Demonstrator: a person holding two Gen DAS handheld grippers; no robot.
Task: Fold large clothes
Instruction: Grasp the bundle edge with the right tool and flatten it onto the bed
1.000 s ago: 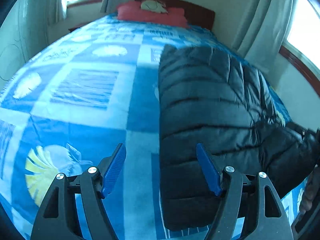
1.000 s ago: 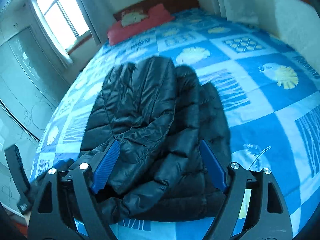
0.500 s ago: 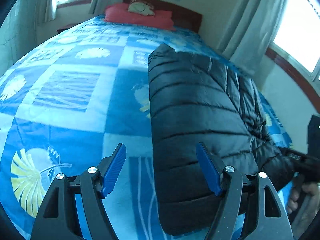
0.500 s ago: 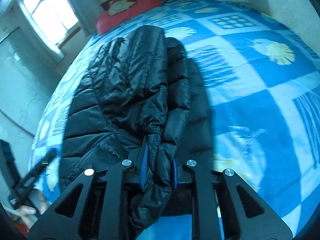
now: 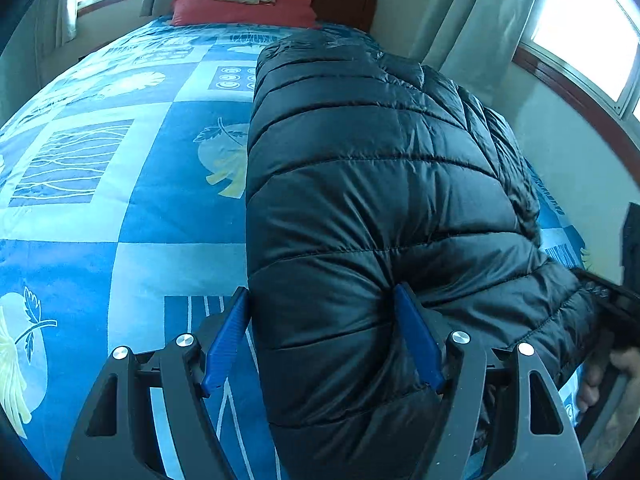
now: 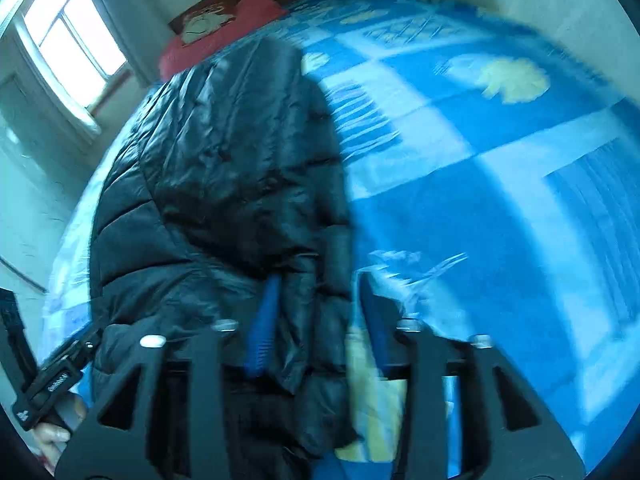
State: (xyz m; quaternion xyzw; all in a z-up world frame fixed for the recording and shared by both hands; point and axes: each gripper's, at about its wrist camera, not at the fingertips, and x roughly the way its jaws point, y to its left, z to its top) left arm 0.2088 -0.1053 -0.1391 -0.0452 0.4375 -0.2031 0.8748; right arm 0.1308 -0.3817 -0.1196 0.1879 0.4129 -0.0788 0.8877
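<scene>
Blue patterned bedspread [image 5: 120, 200] across bed. Black puffer jacket [image 5: 360, 200] lying lengthwise, seemingly folded in from the sides — crosswise fold outstanding. Left gripper [image 5: 320, 340] wide, straddling near hem, not clamped. Right gripper [image 6: 316, 320] opening, jacket edge between jaws — contact unclear, view blurred.

Both grippers come in over the jacket; the right one lets go

The left gripper [image 5: 322, 336] has moved from bare bedspread [image 5: 120, 184] onto the near edge of the black puffer jacket [image 5: 360, 184], its wide jaws now straddling the padding. The right gripper [image 6: 316, 320], wide a second ago, then pinched shut on a fold of the jacket, is opening again with that fold between its jaws; the view is blurred, so the pads seem, rather than plainly show, to have come off it.
</scene>
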